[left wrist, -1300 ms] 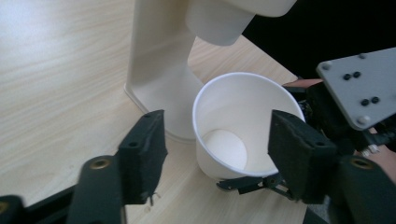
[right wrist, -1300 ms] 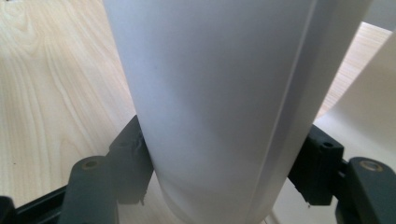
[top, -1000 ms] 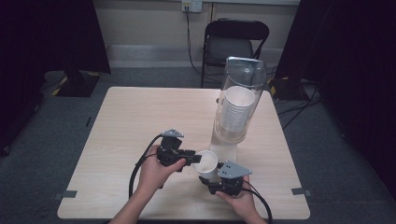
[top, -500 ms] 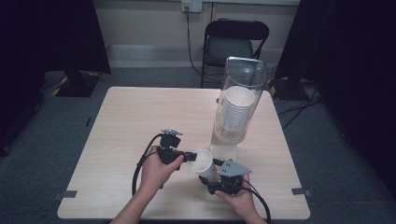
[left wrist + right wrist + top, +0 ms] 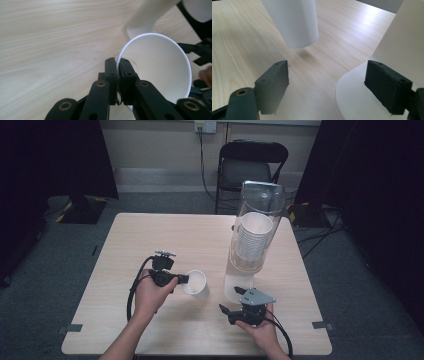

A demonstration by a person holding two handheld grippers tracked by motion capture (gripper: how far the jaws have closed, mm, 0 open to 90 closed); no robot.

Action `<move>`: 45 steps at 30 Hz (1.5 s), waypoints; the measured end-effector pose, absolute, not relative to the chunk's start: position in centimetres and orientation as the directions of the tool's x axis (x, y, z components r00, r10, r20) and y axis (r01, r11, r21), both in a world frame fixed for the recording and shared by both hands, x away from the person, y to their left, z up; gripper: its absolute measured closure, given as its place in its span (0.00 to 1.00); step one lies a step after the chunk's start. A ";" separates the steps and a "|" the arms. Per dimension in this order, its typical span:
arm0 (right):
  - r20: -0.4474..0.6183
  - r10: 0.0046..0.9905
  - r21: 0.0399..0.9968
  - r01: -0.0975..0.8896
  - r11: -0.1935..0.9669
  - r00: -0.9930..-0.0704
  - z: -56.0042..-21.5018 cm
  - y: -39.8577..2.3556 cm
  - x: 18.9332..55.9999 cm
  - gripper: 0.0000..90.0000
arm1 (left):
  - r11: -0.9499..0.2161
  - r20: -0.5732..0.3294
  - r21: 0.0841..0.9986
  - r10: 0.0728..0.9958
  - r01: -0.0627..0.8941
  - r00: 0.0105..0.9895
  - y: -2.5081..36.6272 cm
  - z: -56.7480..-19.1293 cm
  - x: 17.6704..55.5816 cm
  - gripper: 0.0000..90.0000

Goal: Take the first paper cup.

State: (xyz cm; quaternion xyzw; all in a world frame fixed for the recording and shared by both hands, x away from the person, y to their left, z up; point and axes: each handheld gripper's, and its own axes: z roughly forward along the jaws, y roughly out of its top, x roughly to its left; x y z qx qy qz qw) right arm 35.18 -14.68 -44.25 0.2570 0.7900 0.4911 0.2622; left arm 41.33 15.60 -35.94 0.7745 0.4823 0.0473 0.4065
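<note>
1. White paper cup [image 5: 195, 282], held tilted with its open mouth facing up and toward the camera, hangs just above the pale wood-grain tabletop [image 5: 125, 245], slightly left of centre and toward the near edge.
2. Left hand-held gripper [image 5: 181, 279], black with a cable looping from its rear, has its two jaws pinched together on the cup's rim; in the left gripper view one jaw sits inside the cup [image 5: 160, 70] and the other outside, the rim caught between them.
3. Person's left hand [image 5: 150, 292] wraps the left gripper's handle, the forearm coming in from the near edge of the tabletop.
4. Right hand-held gripper [image 5: 230, 312], black with a grey three-cornered plate on top, rests low near the tabletop's near edge in the person's right hand [image 5: 257, 332]; its jaws stand wide apart and hold nothing.
5. In the right gripper view the spread jaws of the right gripper [image 5: 325, 85] frame the cup's white underside [image 5: 298, 22], which hangs above the wood with a faint shadow beneath it.
6. Tall clear plastic cup dispenser [image 5: 252, 235] on a white base stands to the right of the cup, loaded with a stack of white paper cups [image 5: 252, 240]; its base [image 5: 357, 97] lies just beside the right gripper's right-hand jaw.
7. Black folding chair [image 5: 252, 165] stands on the grey floor beyond the far edge of the tabletop.
</note>
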 end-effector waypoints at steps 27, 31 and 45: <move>-0.116 0.741 0.912 0.224 0.343 -0.661 -43.8 -17.0 35.9 0.21 | -0.144 -0.271 0.631 0.880 0.763 0.391 17.6 -36.5 44.8 0.92; -0.111 0.741 0.912 0.227 0.341 -0.663 -43.8 -17.1 35.9 0.21 | -0.147 -0.267 0.645 0.876 0.750 0.402 17.6 -36.4 44.5 0.85; -0.101 0.762 0.908 0.253 0.333 -0.640 -43.8 -18.3 36.2 0.21 | -0.108 -0.295 0.784 0.802 0.612 0.520 21.4 -36.6 40.5 0.50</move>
